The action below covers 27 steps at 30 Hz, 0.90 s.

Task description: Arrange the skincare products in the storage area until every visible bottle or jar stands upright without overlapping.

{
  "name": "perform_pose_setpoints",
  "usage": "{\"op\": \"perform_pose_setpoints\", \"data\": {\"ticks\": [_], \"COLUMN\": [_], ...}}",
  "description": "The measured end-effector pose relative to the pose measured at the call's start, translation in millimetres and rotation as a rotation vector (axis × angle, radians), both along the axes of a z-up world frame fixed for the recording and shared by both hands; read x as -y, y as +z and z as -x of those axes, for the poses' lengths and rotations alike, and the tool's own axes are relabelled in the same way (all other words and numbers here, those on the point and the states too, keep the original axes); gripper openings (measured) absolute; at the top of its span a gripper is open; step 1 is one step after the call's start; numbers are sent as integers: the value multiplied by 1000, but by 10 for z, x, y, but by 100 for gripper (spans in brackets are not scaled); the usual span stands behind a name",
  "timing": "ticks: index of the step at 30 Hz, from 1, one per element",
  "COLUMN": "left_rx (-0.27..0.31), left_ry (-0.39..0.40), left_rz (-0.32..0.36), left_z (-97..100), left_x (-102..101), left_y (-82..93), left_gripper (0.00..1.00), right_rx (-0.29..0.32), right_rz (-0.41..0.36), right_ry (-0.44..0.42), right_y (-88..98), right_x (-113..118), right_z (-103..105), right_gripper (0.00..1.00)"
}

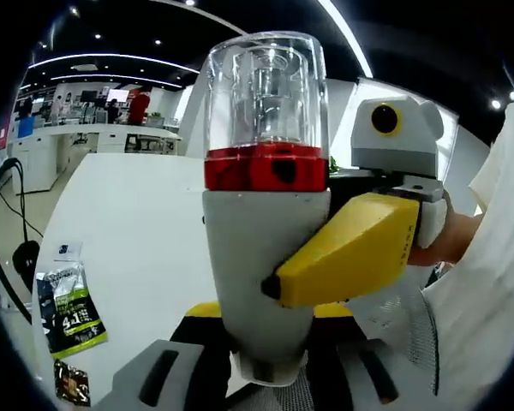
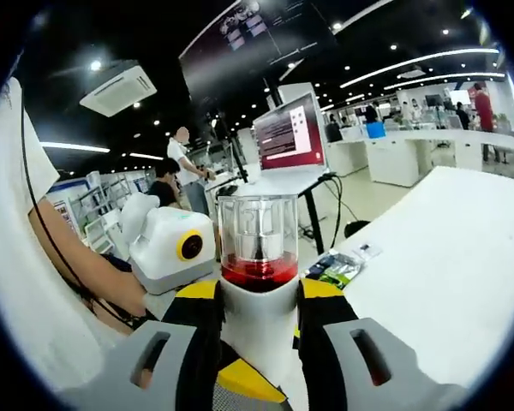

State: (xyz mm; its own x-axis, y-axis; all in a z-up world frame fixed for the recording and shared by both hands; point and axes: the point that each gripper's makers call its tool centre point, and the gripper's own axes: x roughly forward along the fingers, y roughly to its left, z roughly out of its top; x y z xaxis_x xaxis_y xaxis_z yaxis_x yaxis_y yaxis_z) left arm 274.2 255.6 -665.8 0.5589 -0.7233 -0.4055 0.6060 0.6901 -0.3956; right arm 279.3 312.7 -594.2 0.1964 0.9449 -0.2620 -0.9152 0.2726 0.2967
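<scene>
A skincare bottle (image 1: 265, 248) with a white body, a red band and a clear domed cap stands upright in the air above the white table (image 1: 128, 223). My left gripper (image 1: 265, 338) is shut on its lower body. My right gripper (image 1: 351, 257) comes in from the right, and its yellow finger presses the bottle's side. In the right gripper view the same bottle (image 2: 259, 257) sits between the black-and-yellow pads of my right gripper (image 2: 257, 312), which is shut on it. A yellow finger (image 2: 240, 381) of the left gripper shows below the bottle.
Green and black sachets (image 1: 68, 308) lie near the table's edge, also seen as packets (image 2: 334, 270) beyond the bottle. A person's white sleeve (image 1: 488, 282) and forearm (image 2: 86, 265) are close by. A monitor (image 2: 289, 133) on a stand and desks stand farther off.
</scene>
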Motion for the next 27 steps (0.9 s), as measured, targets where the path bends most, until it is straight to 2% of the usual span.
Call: {"op": "perform_pose_setpoints", "data": {"ticks": [6, 9, 14, 16, 18, 20, 21, 22, 27], "left_rx": [-5, -11, -7, 4, 42, 37, 55, 98, 110], "left_ry": [11, 13, 10, 12, 16, 15, 16, 19, 23], "left_rz": [-15, -29, -56, -52, -73, -69, -83, -114, -100], "left_z": [-11, -8, -4, -17, -33, -38, -55, -98, -109], "left_x": [-17, -24, -19, -12, -15, -1, -4, -27, -30], "left_y": [-21, -42, -76, -63, -54, -63, -65, -60, -41], "left_gripper": [32, 32, 32, 32, 33, 33, 34, 34, 34], "right_rx": [-1, -49, -46, -26, -12, -3, 11, 24, 26], "right_rz": [44, 43, 64, 62, 65, 76, 79, 78, 61], "right_ry": [-26, -53, -56, -55, -50, -50, -50, -51, -50], "right_y": [-100, -137, -158, -141, -130, -134, -132, -129, -90], "right_x": [-13, 1, 26, 31, 35, 41, 43, 45, 58], "right_z": [-31, -49, -39, -43, -43, -44, -49, -56, -86], "right_gripper": [33, 32, 30, 30, 30, 29, 29, 29, 29]}}
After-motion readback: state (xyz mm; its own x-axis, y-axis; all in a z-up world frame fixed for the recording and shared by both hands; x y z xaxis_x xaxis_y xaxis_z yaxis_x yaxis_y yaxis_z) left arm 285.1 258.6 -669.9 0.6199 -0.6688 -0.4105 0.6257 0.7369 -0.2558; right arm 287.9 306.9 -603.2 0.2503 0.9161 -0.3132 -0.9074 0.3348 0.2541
